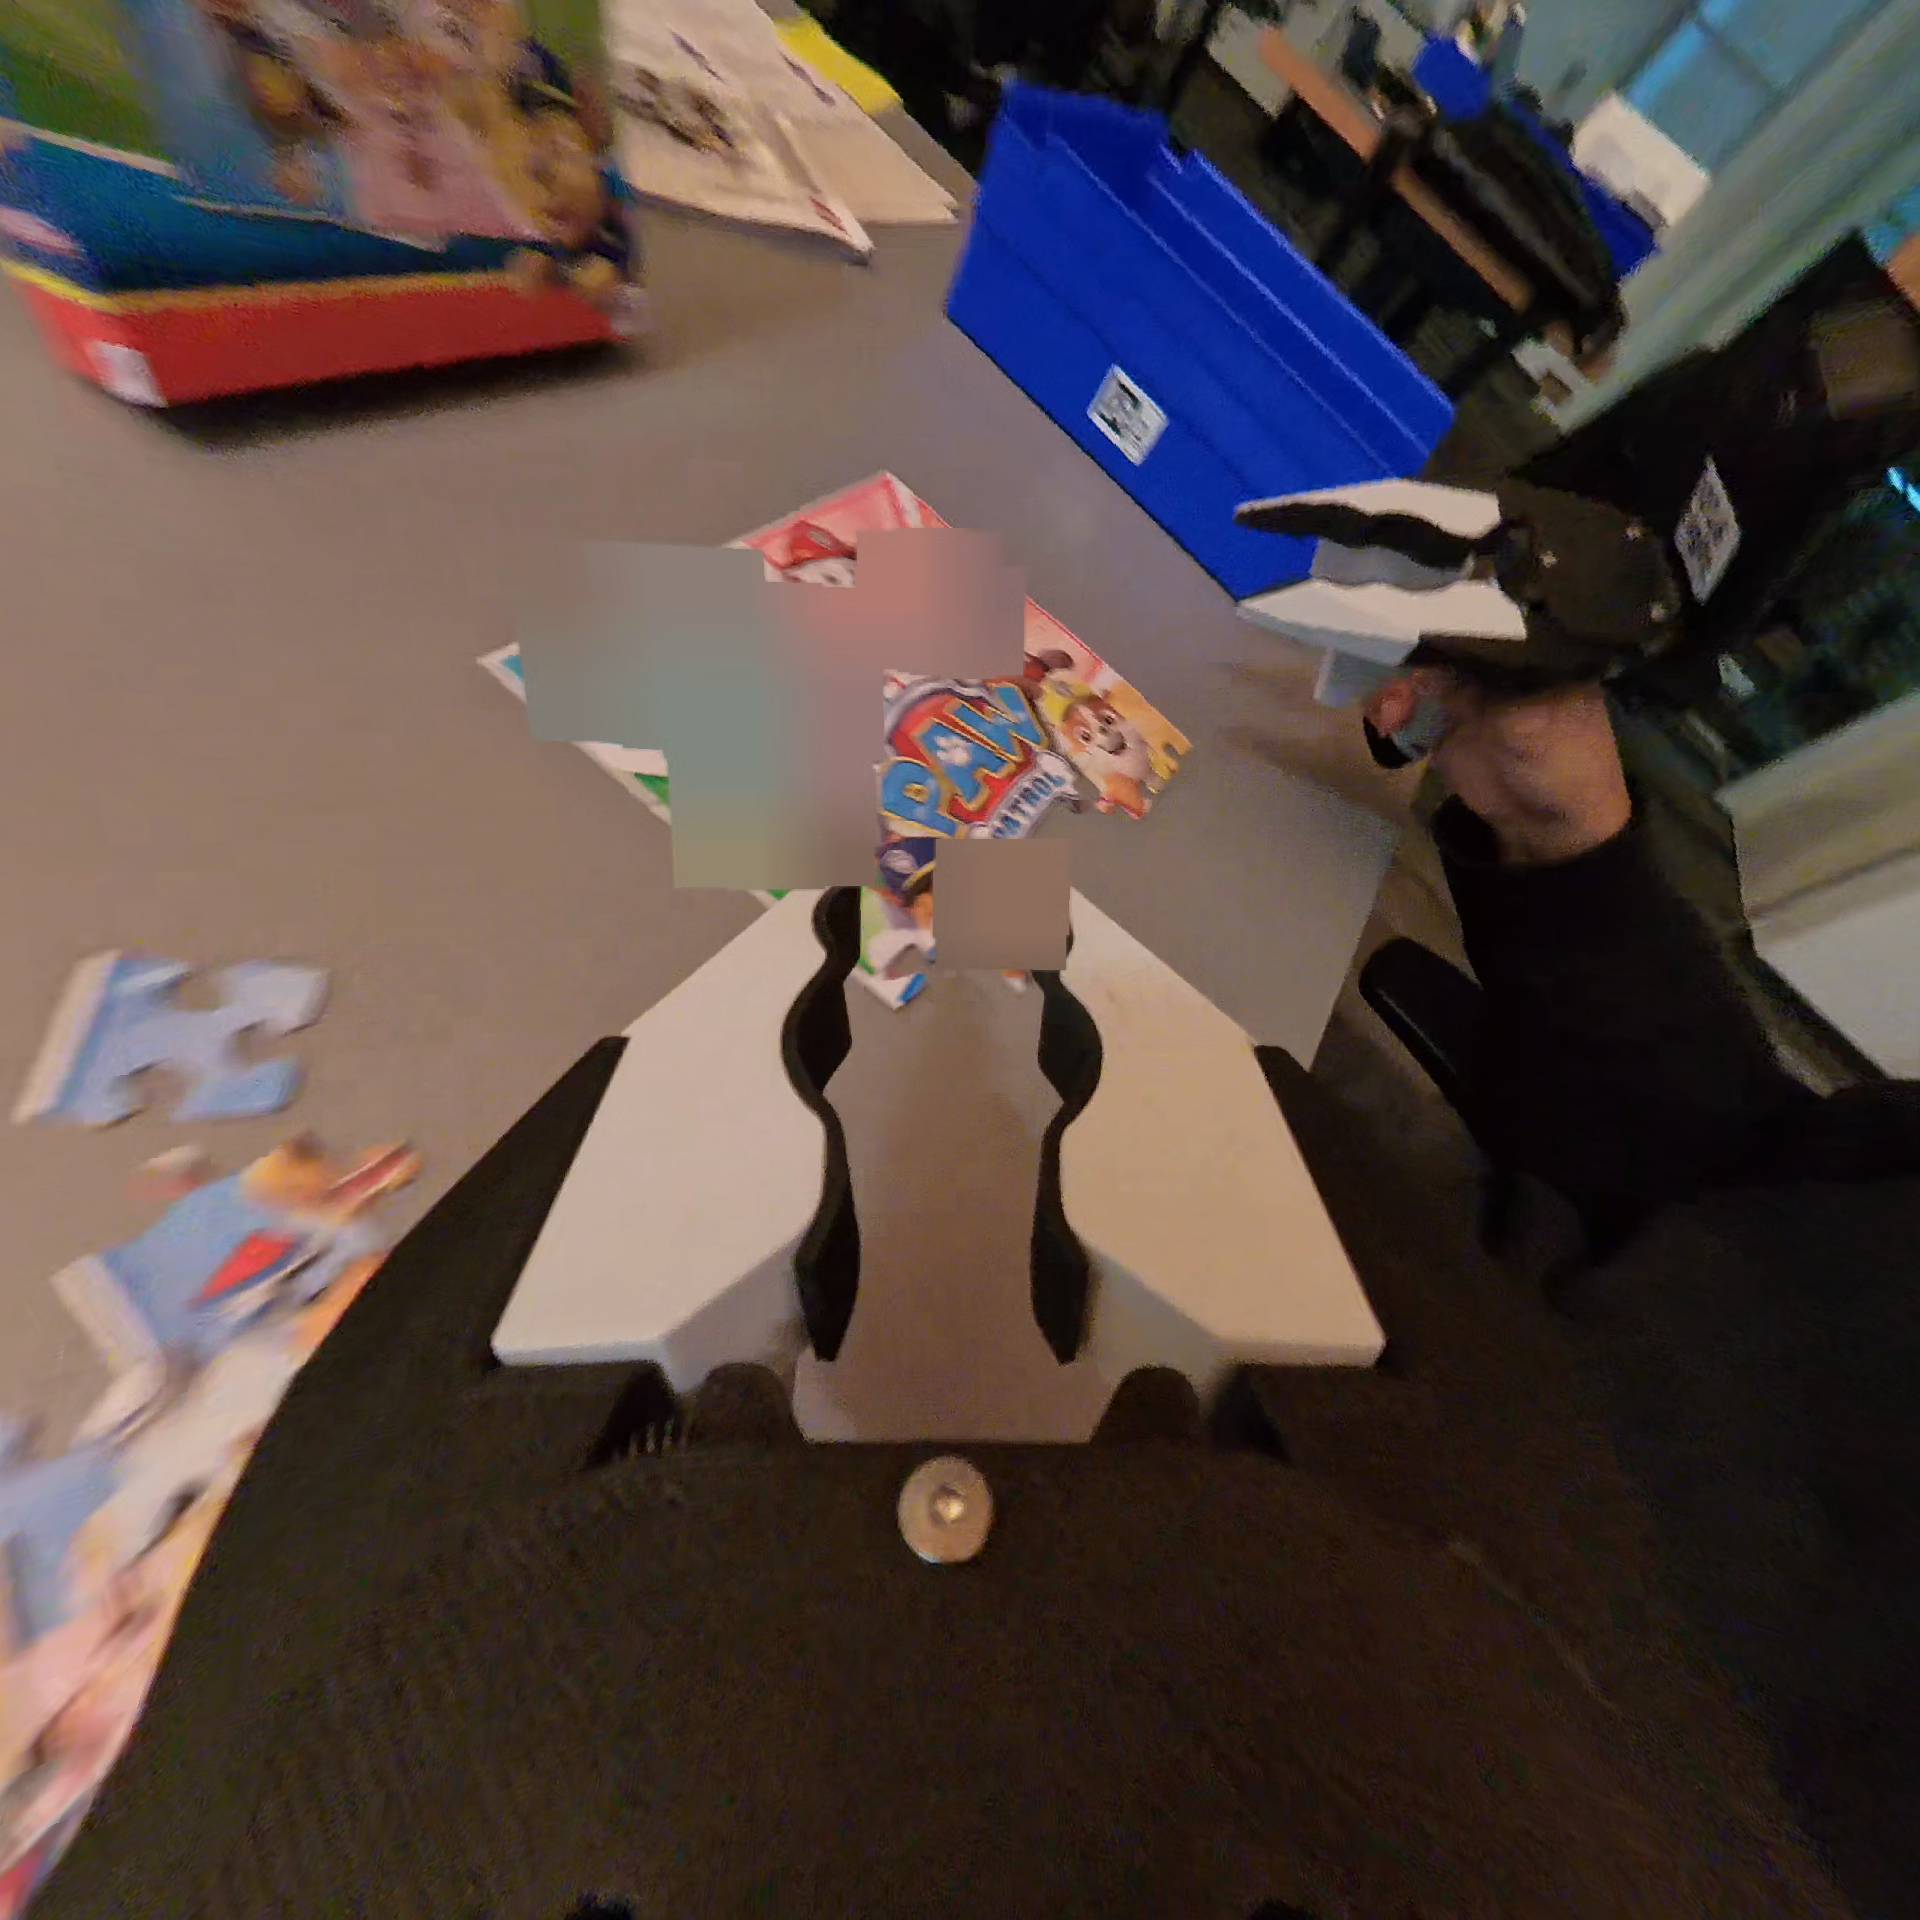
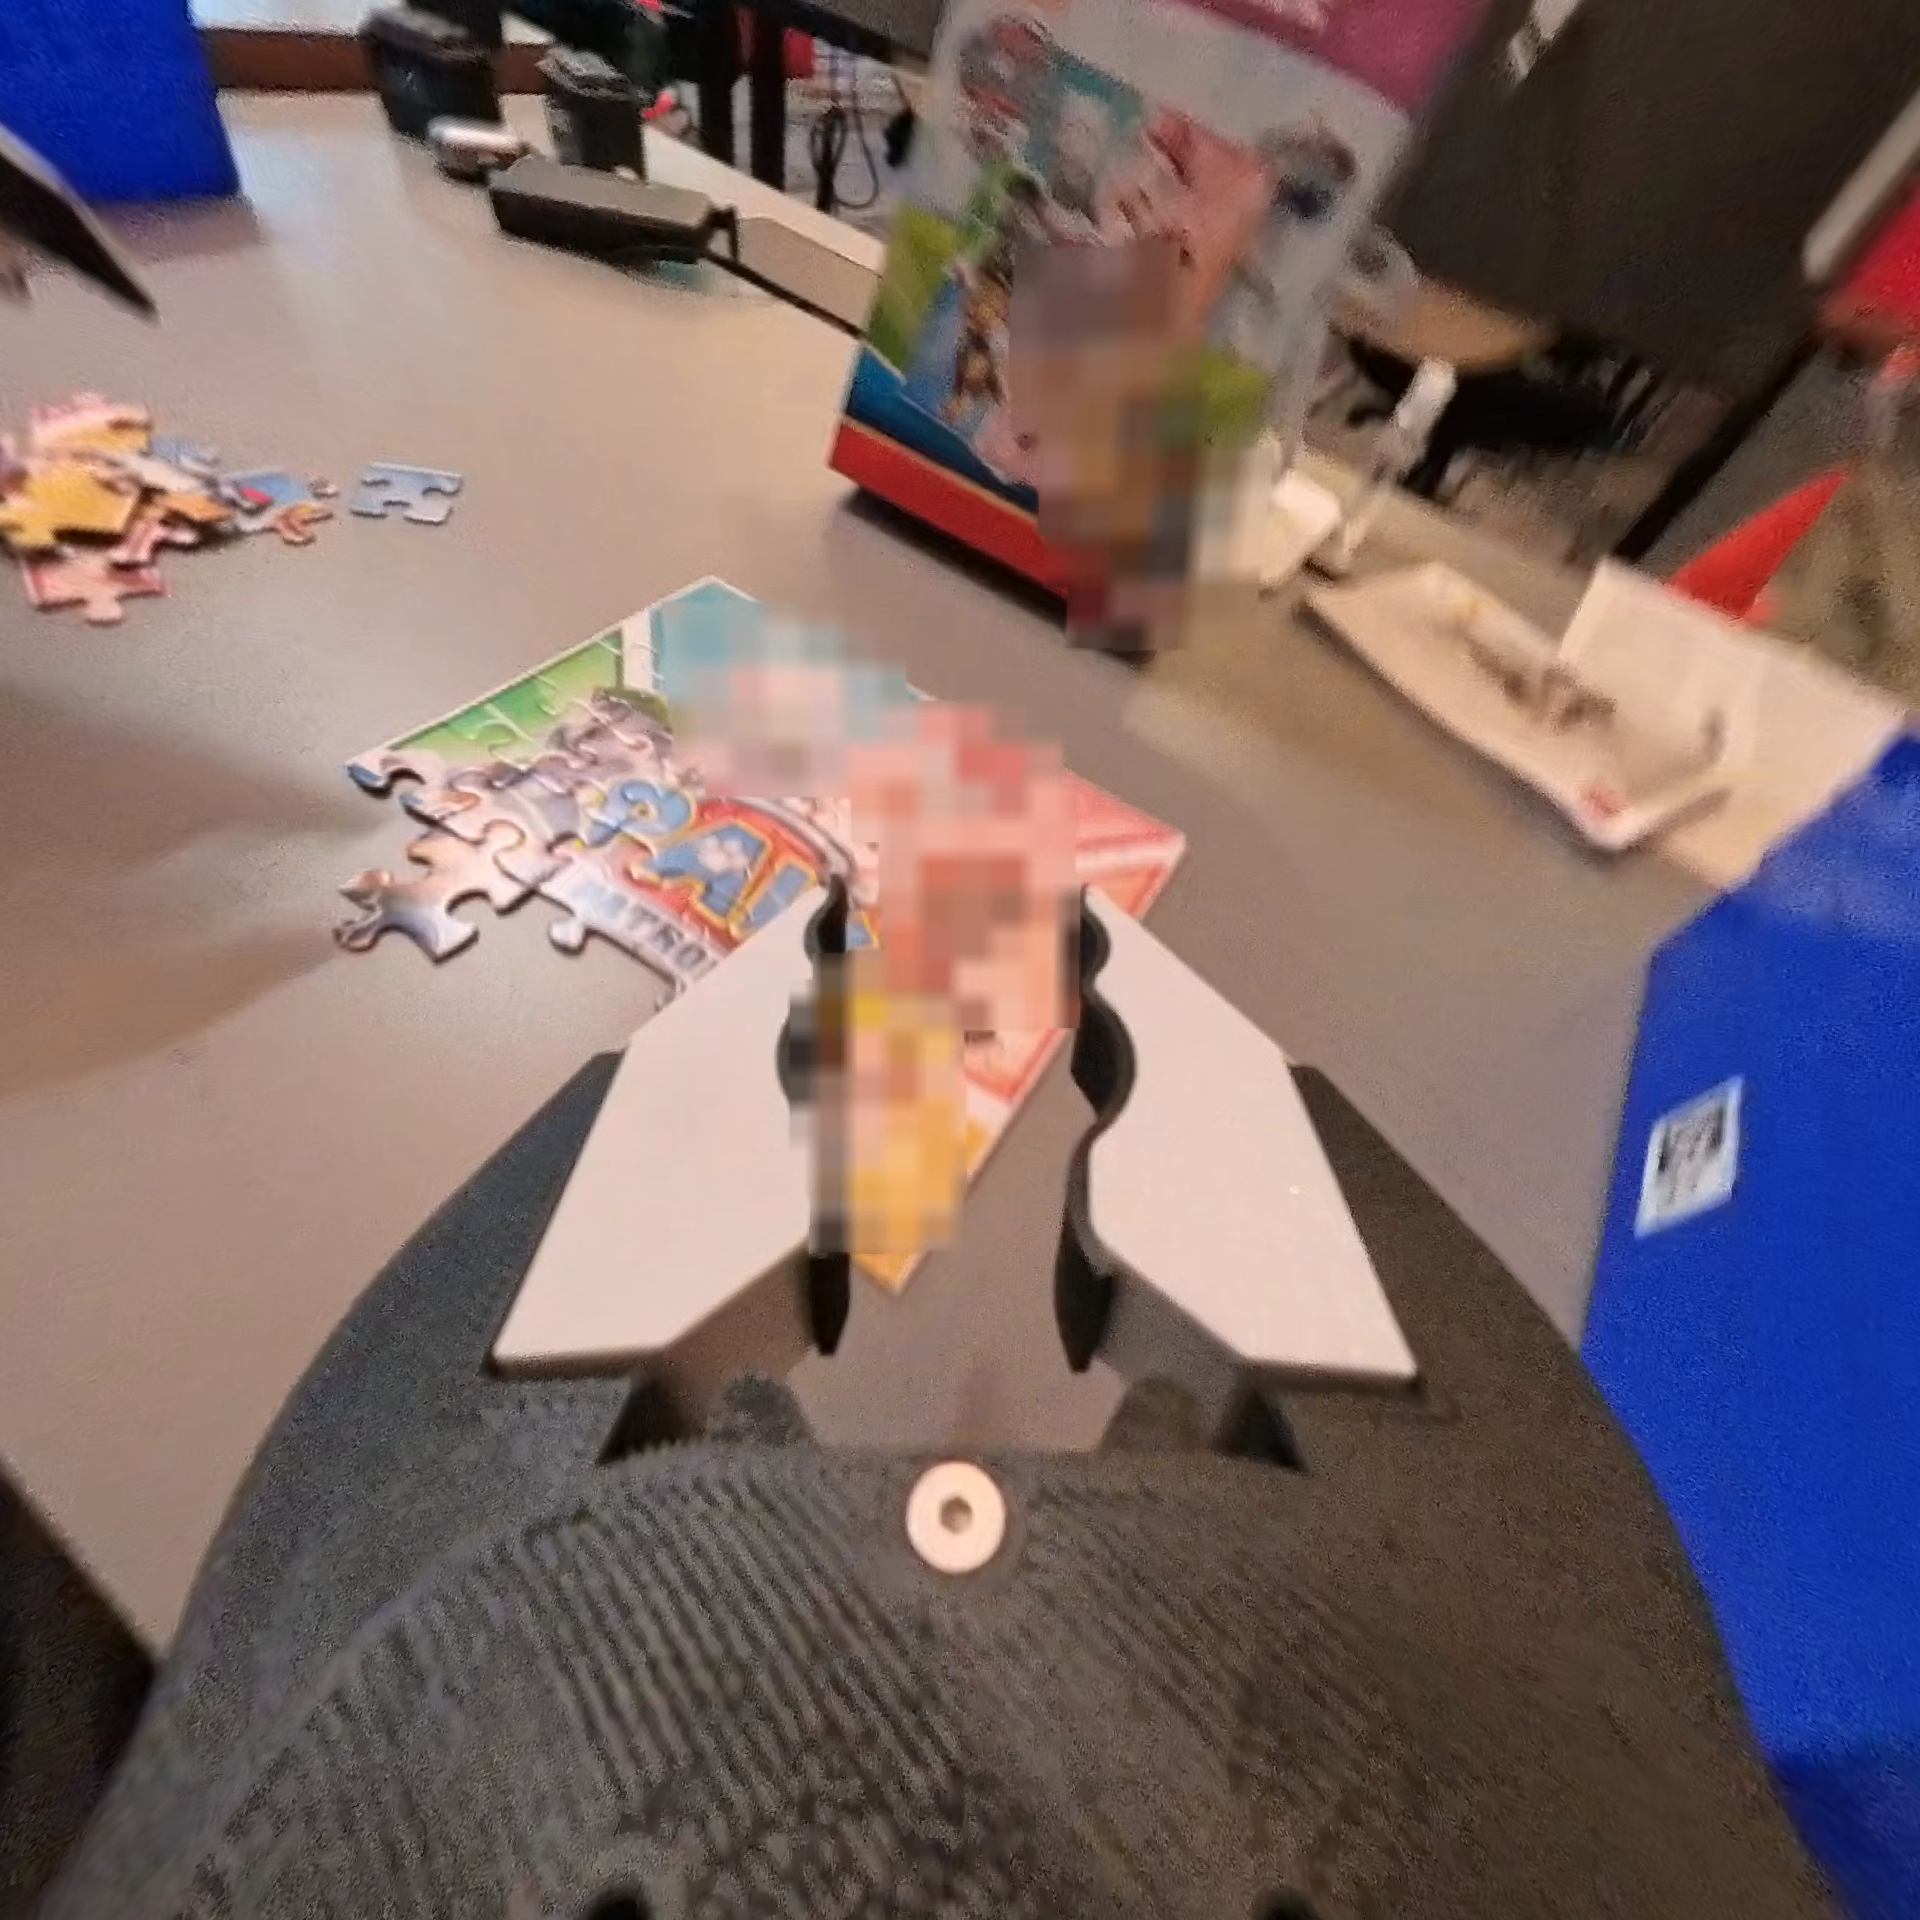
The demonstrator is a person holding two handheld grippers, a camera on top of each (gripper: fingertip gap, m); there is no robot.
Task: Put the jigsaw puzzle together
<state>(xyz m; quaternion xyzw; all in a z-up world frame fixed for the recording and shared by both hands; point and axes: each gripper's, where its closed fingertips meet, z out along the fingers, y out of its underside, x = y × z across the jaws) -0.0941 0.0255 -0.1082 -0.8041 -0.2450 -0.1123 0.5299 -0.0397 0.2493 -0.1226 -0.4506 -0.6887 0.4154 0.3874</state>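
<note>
A partly assembled colourful jigsaw puzzle (image 1: 1039, 727) lies flat on the grey table (image 1: 312, 727). My left gripper (image 1: 940, 914) is open, its tips just short of the puzzle's near corner, with bare table showing between the fingers. My right gripper (image 2: 956, 914) is open and hovers over the red and yellow end of the puzzle (image 2: 582, 821); a mosaic patch hides part of the space between its fingers. The right gripper also shows in the left wrist view (image 1: 1340, 561), beyond the puzzle, with a hand (image 1: 1527, 769) behind it.
Loose puzzle pieces (image 1: 177, 1039) lie at the left, and they also show in the right wrist view (image 2: 125, 488). The puzzle box (image 1: 312, 208) stands at the back. A blue bin (image 1: 1174, 312) sits near the right gripper. Paper sheets (image 1: 748, 125) lie beyond. My hands' fingertips stand some 25 cm from each other.
</note>
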